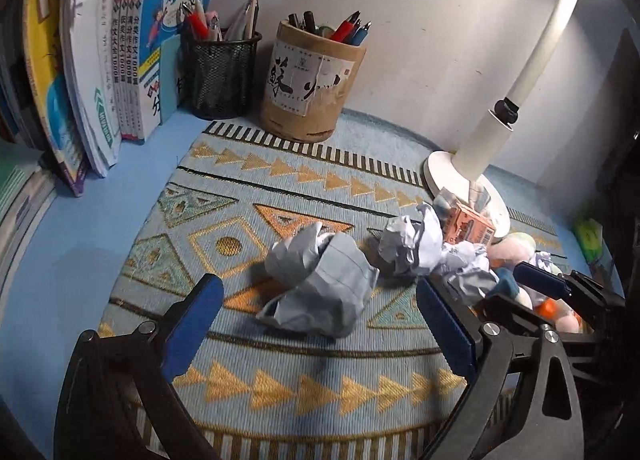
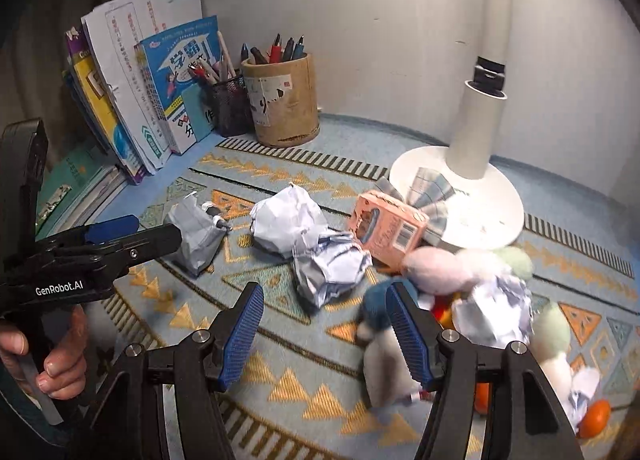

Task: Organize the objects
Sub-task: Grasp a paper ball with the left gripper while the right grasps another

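**Both tools wide over littered mat**

Left tool (image 1: 320, 324): blue pads spread wide, holding nothing, a crumpled paper ball (image 1: 320, 284) lying between them on the patterned mat (image 1: 224, 188). Right tool (image 2: 324, 332): wide, empty, beside the soft toy (image 2: 448, 264). Past the ball: more paper wads (image 2: 288, 220), pink box (image 2: 388, 228), lamp base (image 2: 480, 196). Farthest: bamboo pen pot (image 1: 312, 88), mesh pen cup (image 1: 220, 72), books (image 1: 128, 44).

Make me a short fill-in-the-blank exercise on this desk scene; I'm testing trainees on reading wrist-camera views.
1. The left gripper has its jaws ____ around a crumpled paper ball.
2. The pens stand in a black mesh cup and a ____ holder.
3. The pink carton lies beside the base of the white ____.

Missing words: open; bamboo; lamp
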`<state>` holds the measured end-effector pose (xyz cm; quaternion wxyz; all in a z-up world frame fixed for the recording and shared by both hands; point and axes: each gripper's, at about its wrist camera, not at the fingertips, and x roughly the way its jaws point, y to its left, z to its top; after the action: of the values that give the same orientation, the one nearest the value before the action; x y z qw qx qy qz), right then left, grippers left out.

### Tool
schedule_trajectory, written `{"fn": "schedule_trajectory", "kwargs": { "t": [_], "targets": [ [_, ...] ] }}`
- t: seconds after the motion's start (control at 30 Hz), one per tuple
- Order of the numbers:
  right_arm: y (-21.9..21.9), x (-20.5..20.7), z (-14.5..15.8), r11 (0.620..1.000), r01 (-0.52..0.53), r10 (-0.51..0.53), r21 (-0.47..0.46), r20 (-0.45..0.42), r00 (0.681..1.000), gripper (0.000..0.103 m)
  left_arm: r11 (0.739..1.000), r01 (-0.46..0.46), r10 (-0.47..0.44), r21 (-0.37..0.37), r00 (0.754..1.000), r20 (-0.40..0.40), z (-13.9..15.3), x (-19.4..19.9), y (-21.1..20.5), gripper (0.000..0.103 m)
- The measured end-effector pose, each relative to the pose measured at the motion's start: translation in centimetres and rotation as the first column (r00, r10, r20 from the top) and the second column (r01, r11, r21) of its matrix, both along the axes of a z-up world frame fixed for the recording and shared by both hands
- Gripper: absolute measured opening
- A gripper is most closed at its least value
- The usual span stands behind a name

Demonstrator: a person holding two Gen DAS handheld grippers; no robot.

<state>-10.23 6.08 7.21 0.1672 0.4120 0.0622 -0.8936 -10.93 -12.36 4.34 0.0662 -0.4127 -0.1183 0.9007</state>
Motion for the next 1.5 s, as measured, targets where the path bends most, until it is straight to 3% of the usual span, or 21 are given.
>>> {"fn": "schedule_trajectory", "kwargs": {
  "t": [0.17,0.27,0.37,0.43,0.47,0.63,0.8,0.9,1.07,1.2,1.4,1.5],
  "targets": [
    [-1.2,-3.0,-2.1,1.000,0.011,-0.011,0.029,0.031,0.999,0.062,0.999,0.014,-0.013,-0.044,1.000,0.015,-1.6,-1.7,1.1,0.095],
    [-1.2,-3.4,-2.8,0.999,0.010,-0.011,0.033,0.036,0.999,0.062,0.999,0.031,-0.028,-0.038,0.998,0.060,-2.8,-2.1,1.3,0.074],
    [-1.5,-3.3,-3.0,0.999,0.014,-0.014,0.043,0.017,1.000,0.061,0.999,0.037,-0.036,-0.028,0.998,0.048,-2.7,-2.1,1.3,0.064],
    [-1.6,-3.1,-2.9,0.999,0.018,-0.019,0.052,0.009,1.000,0.051,0.998,0.038,-0.036,-0.056,0.999,0.038,-2.5,-1.9,1.7,0.060],
    [-1.5,-3.0,-2.8,0.999,0.022,-0.022,0.047,0.004,1.000,0.050,0.997,0.045,-0.043,-0.062,0.999,0.030,-2.3,-1.7,1.9,0.052],
    [0.0,-0.8,-0.4,0.998,0.009,-0.009,-0.055,0.012,1.000,0.049,0.995,0.059,-0.060,-0.078,0.998,-0.008,-0.2,0.6,2.9,0.051],
    [3.0,5.5,3.8,0.991,-0.032,0.025,-0.127,-0.056,0.998,0.050,0.993,0.101,-0.106,-0.054,0.988,-0.110,3.5,6.5,4.7,0.051],
    [6.3,9.7,4.5,0.986,-0.020,0.009,-0.163,-0.063,0.998,0.050,0.989,0.146,-0.149,-0.028,0.978,-0.148,4.5,10.4,6.4,0.051],
    [11.6,15.3,2.6,0.978,0.079,-0.088,-0.195,-0.037,0.995,0.051,0.979,0.201,-0.203,-0.032,0.966,-0.160,2.7,14.7,10.3,0.051],
    [14.8,17.6,-0.2,0.968,0.117,-0.114,-0.220,0.029,0.993,0.052,0.969,0.245,-0.245,-0.019,0.959,-0.145,0.3,16.2,12.8,0.051],
    [15.1,19.0,-2.4,0.983,0.132,-0.127,-0.126,0.042,0.991,0.053,0.967,0.235,-0.250,-0.102,0.954,-0.164,-0.4,17.3,14.6,0.051],
    [15.4,19.1,-3.1,0.980,0.147,-0.140,-0.136,0.060,0.988,0.056,0.966,0.231,-0.247,-0.118,0.959,-0.142,-0.9,17.1,14.8,0.051]
  ]
}}
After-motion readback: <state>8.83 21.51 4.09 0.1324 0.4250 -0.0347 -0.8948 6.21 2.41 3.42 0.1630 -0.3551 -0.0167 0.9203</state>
